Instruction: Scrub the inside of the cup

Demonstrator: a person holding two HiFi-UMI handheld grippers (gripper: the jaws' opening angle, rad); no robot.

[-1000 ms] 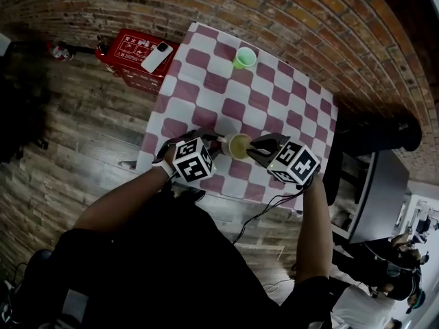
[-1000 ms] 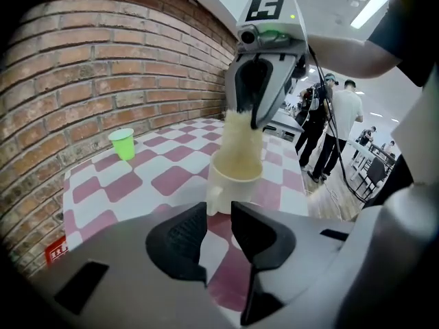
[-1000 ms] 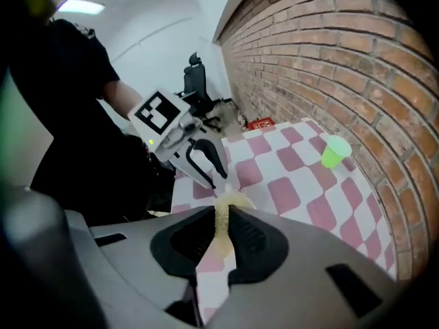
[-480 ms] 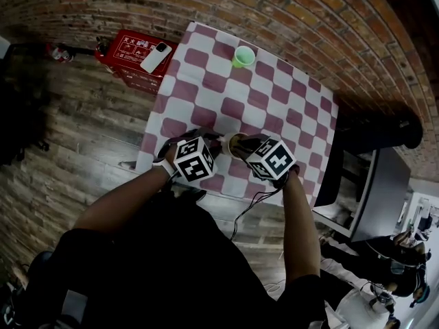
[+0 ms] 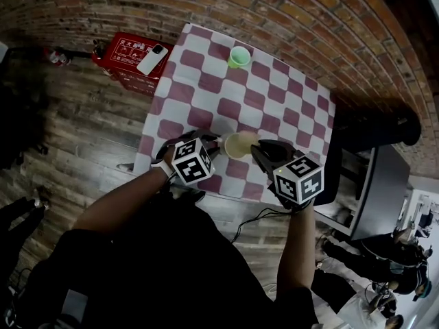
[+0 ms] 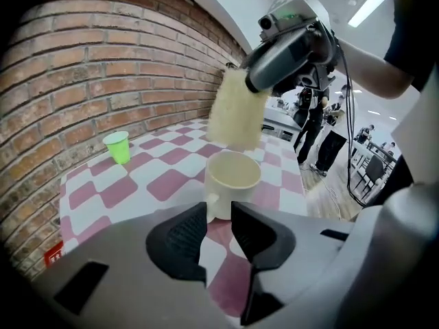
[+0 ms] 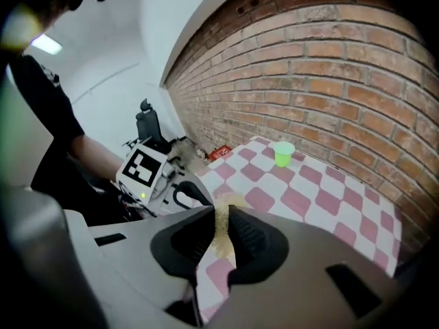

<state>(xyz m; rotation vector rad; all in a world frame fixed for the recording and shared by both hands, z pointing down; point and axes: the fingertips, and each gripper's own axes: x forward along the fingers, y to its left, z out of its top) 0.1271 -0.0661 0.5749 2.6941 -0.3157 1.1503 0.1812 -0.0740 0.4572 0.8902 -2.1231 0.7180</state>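
**As the sponge hung over the cup, the cup stood on the table**

When the left gripper was seen in its own view, its two dark jaws were nearly together. They pinched the small handle at the side of the cream cup. The cup stood upright on a red and white checked cloth, near the front edge of the table, with its open mouth facing up.

The right gripper had its jaws pressed tight on a pale yellow sponge. In the left gripper view, the sponge hung down from those jaws, just above the cup's rim and a little behind it. It was not inside the cup. In the head view, the two grippers sat close on either side of the cup, left and right.

Farther back on the table, well apart from the cream cup, stood a small green cup. A brick wall ran behind the table. On the wooden floor beside the table sat a red box with a phone lying on top.
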